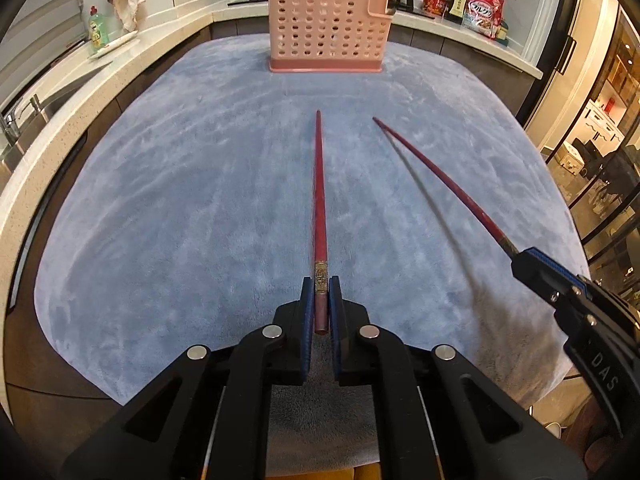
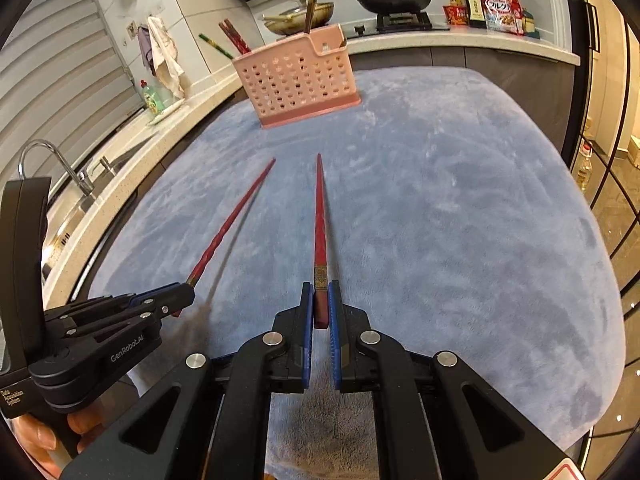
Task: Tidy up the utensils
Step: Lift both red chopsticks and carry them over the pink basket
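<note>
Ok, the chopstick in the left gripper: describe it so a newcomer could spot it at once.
On the blue cloth, in front of the pink rack, two red chopsticks point at the rack. The left chopstick is clamped at its butt end in the left gripper; the right chopstick sits in the right gripper.

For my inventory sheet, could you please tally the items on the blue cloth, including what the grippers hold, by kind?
Long red lacquered chopsticks, one gripped per gripper: 2
Pink perforated plastic utensil basket: 1
Total: 3
</note>
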Demonstrator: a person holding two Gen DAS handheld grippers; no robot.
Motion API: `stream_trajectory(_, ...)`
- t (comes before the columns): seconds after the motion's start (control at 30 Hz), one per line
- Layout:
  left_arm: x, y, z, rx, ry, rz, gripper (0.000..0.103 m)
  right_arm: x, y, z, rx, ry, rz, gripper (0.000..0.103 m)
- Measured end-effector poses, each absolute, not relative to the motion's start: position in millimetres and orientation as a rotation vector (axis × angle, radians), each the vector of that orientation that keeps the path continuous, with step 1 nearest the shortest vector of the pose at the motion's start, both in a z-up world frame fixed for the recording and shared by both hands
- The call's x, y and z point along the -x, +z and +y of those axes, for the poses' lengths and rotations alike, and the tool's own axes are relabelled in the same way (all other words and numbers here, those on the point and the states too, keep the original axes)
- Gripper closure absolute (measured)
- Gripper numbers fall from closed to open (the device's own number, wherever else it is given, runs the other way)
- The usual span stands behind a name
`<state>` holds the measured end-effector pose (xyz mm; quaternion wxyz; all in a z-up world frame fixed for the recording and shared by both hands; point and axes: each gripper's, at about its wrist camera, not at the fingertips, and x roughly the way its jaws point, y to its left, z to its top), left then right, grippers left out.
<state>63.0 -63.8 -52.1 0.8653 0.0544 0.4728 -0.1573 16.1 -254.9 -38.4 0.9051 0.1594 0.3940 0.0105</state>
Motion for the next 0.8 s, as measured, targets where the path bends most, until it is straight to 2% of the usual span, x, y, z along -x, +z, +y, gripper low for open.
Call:
stream_trajectory(0.47, -100.3, 37.4, -52.8, -0.051, -0.35, 0.836, 0.096, -49.4, 56.8, -293.4, -0.341, 0.013, 0.604, 0.096)
stream_trajectory(0.8, -149.7, 86.4, -51.9, -0.007, -0.342, 0.77, 0.096, -90.3, 103.2, -312.2, -0.368, 0.011, 0.506, 0.096)
